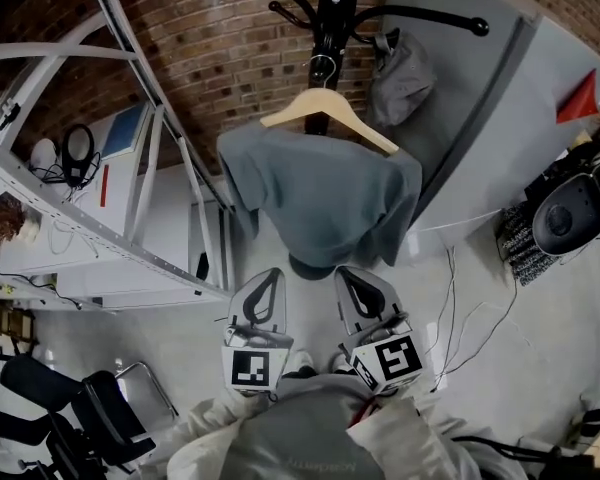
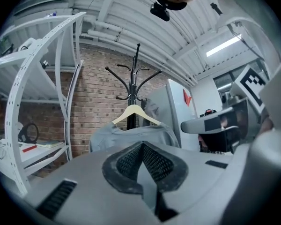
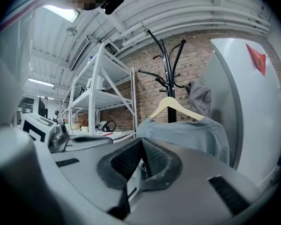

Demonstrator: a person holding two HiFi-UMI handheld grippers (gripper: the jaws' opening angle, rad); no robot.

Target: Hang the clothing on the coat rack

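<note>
The rack [image 1: 336, 8] is a black pole with curved hooks at the top, and it stands in front of a brick wall [image 1: 220, 58]. A wooden hanger [image 1: 360, 123] hangs on the rack, with its metal hook close against the pole, lower than the top hooks. A grey shirt [image 1: 325, 203] is on the hanger and falls down in front of the pole. The wood of both hanger arms shows above the fabric. A smaller grey cloth [image 1: 400, 78] hangs from a hook on the right side of the rack, higher than the shirt.

The left gripper [image 2: 141, 146] is on the near side of the rack and points level toward the shirt. Its jaws are pressed together and there is nothing between them. The right gripper [image 3: 141, 143] is just beside it, also on the near side of the rack and turned toward the shirt. Its jaws are pressed together too, with nothing between them. Both grippers are apart from the shirt and touch neither the shirt nor the hanger.

To the left of the rack stands a white shelf [image 1: 80, 218] with small things on its boards. To the right of the rack stands a white cabinet [image 1: 500, 118] with a red triangle on its side
</note>
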